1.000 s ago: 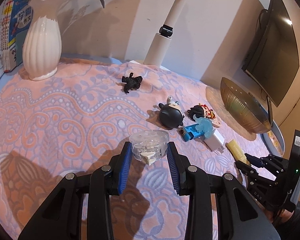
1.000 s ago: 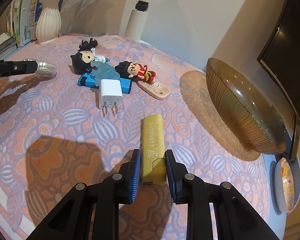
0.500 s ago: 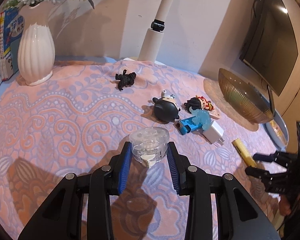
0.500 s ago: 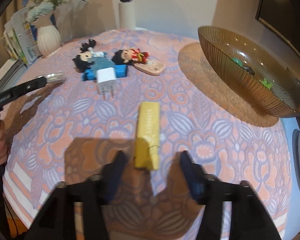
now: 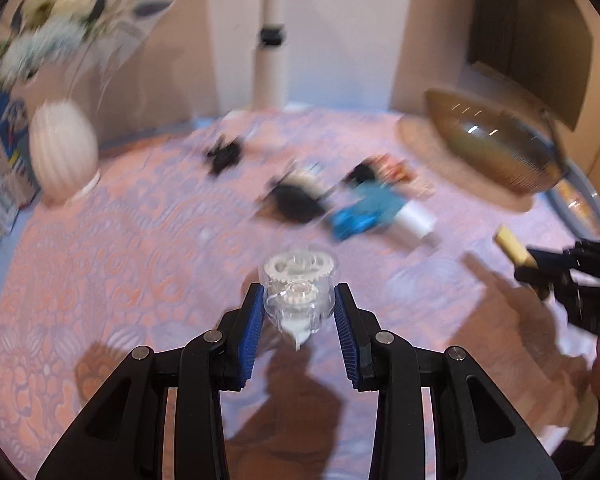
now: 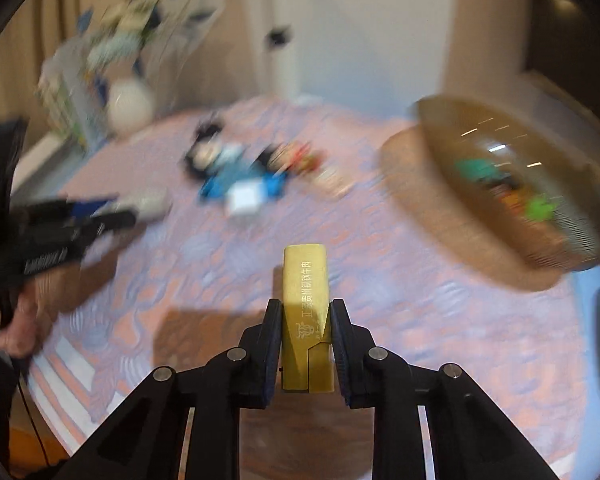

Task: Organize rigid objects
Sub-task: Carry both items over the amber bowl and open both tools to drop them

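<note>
- Gold bar (image 6: 306, 316) sits clenched in the right gripper (image 6: 305, 344), its long axis pointing straight ahead out of the jaws, lifted off the bench (image 6: 220, 288).
- Amber bowl (image 6: 512, 184) lies in the upper right of the right view, nearer this hand than the left.
- Left gripper (image 5: 298, 316) grasps a clear gear case (image 5: 298, 292); the bowl sits upper right there too (image 5: 496, 152).

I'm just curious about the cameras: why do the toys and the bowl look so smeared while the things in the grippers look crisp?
Left wrist view: the clear tape case in the left gripper is sharp, while the vase and toys streak with motion blur. Right wrist view: the gold bar in the right gripper is crisp; the bowl smears, with streaked glare.
</note>
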A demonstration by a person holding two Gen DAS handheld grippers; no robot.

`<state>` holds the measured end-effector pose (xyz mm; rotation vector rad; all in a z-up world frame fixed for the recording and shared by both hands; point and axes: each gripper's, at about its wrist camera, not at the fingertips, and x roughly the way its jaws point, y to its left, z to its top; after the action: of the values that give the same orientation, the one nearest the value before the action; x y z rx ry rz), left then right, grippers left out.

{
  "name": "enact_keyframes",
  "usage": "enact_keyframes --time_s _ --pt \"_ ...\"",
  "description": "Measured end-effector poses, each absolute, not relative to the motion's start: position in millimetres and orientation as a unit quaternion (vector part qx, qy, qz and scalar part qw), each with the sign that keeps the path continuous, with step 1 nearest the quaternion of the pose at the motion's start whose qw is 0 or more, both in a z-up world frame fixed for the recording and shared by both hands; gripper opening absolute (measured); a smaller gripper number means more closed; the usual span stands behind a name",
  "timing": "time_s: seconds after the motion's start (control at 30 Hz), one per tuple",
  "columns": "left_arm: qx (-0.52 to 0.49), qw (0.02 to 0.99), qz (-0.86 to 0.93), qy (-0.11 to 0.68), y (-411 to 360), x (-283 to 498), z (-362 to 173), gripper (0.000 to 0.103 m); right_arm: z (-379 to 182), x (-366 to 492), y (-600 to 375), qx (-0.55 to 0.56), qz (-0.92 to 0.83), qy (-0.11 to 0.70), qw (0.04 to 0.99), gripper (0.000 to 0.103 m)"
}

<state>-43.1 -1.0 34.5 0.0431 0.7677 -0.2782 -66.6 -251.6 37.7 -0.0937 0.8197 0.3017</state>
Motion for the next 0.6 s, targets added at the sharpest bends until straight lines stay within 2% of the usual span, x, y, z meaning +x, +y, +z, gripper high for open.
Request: enact_keyframes --time_s 0.17,0.27,0.4,0.47,0.5,0.53,0.6 --pt "0.007 0.933 -0.199 0.301 -47.6 -33.2 98.8 0.032 105.7 -51.8 -322.3 0.0 0.07 0.323 0.944 0.023" --pt "0.003 0.932 -0.237 0.275 -89.9 -11.5 129.7 0.032 117.6 -33.2 -354.0 0.023 0.023 0.324 0.945 0.023" --pt "0.016 0.922 -0.27 0.277 -148.6 23.4 137.9 0.032 111.8 -6.4 -378.6 0.054 -0.007 0.353 0.934 0.023" --pt "0.017 0.915 -0.28 0.289 -173.2 39.3 132.9 0.035 109.4 4.7 -380.0 0.05 -0.015 0.36 0.932 0.029" --pt "0.022 0.912 -0.282 0.297 -182.1 46.9 128.7 0.051 108.8 5.2 -381.0 0.043 -0.026 0.36 0.932 0.045" --pt "0.031 0.91 -0.276 0.309 -187.0 53.1 123.9 0.058 109.6 3.8 -381.7 0.036 -0.042 0.358 0.932 0.054" --pt "0.03 0.911 -0.258 0.321 -179.4 53.0 117.5 0.058 110.8 -4.4 -384.1 0.031 -0.051 0.346 0.936 0.054"
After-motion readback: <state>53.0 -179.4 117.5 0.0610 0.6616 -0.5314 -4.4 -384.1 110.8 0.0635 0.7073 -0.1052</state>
